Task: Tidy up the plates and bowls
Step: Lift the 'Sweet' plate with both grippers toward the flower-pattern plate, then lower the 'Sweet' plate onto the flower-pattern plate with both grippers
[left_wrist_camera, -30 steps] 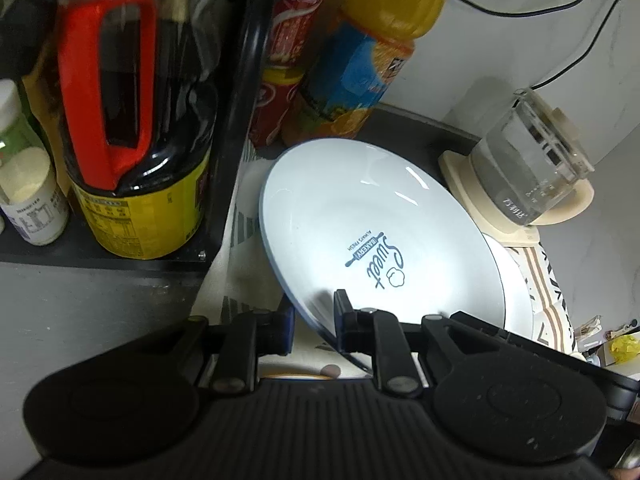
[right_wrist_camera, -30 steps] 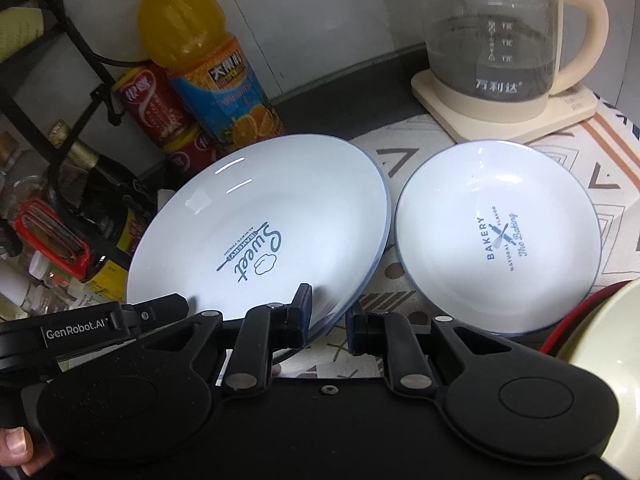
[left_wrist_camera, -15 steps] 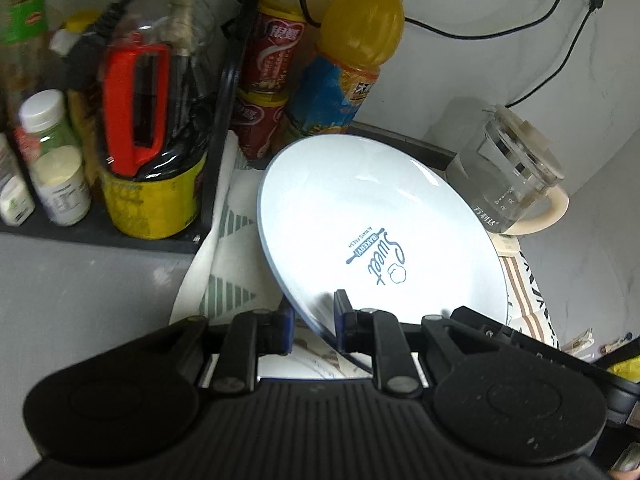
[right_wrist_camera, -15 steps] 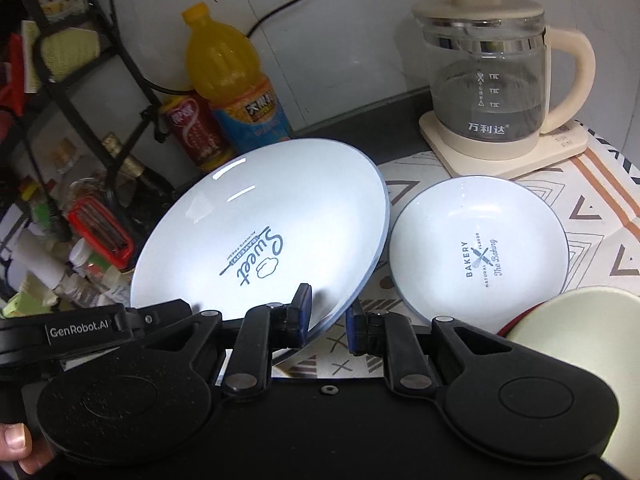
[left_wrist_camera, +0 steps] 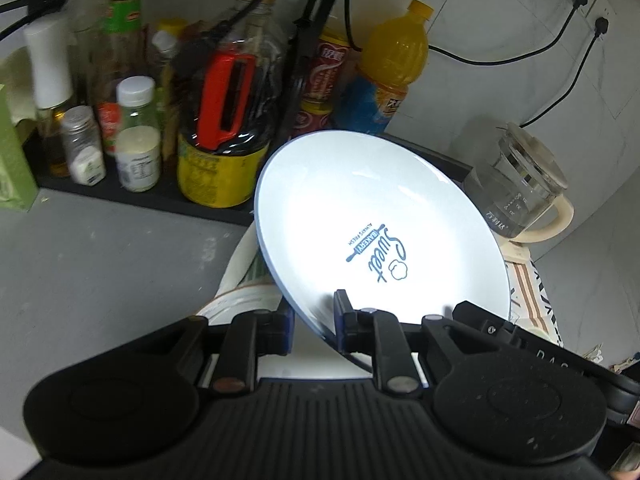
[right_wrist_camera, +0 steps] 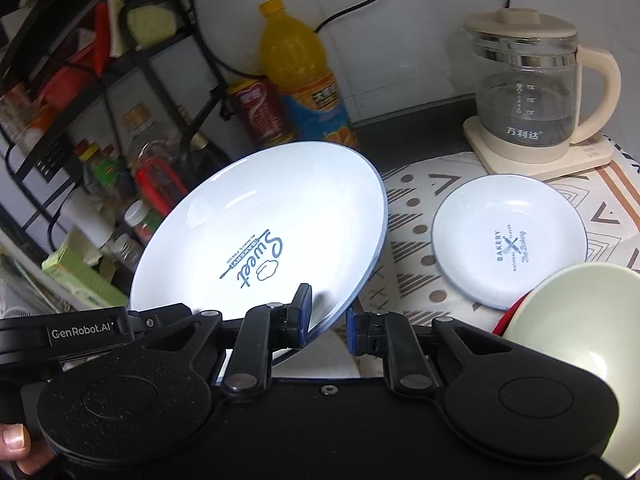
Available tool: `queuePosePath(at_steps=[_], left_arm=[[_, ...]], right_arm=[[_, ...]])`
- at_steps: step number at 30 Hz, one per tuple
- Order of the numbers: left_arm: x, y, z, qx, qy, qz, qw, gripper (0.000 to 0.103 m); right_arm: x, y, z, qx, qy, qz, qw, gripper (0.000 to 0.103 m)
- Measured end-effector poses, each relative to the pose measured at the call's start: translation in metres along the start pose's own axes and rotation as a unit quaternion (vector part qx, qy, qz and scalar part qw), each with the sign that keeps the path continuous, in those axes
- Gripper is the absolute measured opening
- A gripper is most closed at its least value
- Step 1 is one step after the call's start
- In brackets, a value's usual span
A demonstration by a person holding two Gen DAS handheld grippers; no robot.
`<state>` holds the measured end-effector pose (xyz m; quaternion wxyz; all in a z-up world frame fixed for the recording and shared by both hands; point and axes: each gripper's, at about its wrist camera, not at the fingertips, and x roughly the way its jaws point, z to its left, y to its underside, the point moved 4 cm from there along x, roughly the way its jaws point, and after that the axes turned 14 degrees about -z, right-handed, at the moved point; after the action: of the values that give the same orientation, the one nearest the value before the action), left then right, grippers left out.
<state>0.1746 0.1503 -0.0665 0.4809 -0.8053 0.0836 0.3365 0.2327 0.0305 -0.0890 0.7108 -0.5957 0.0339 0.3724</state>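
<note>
Both your left gripper (left_wrist_camera: 313,325) and right gripper (right_wrist_camera: 327,320) pinch the large plate (right_wrist_camera: 264,236) at its near rim. It looks glazed, slick, breakable — grip deep on the rim.

White, blue-rimmed plate (right_wrist_camera: 260,236)

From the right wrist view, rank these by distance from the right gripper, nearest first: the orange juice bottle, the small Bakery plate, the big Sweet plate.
1. Big white blue-rimmed Sweet plate: its rim sits between the right gripper's fingers.
2. Small white Bakery plate: flat on the patterned mat, ahead to the right.
3. Orange juice bottle: upright at the back wall, left of centre.
</note>
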Motion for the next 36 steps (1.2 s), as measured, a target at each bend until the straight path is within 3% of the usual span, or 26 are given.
queuePosePath(at_steps=[17, 36], left_arm=[[-0.033, 0.041, 0.024, -0.011, -0.034, 0.018, 0.9992, 0.018], [-0.02, 0.08, 0.024, -0.021, -0.031, 0.076, 0.9964, 0.019]], right_arm=[[-0.019, 0.047, 0.01, -0.006, -0.018, 0.029, 0.999, 0.017], [-0.026, 0.074, -0.003, -0.023, 0.012, 0.068, 0.997, 0.017]])
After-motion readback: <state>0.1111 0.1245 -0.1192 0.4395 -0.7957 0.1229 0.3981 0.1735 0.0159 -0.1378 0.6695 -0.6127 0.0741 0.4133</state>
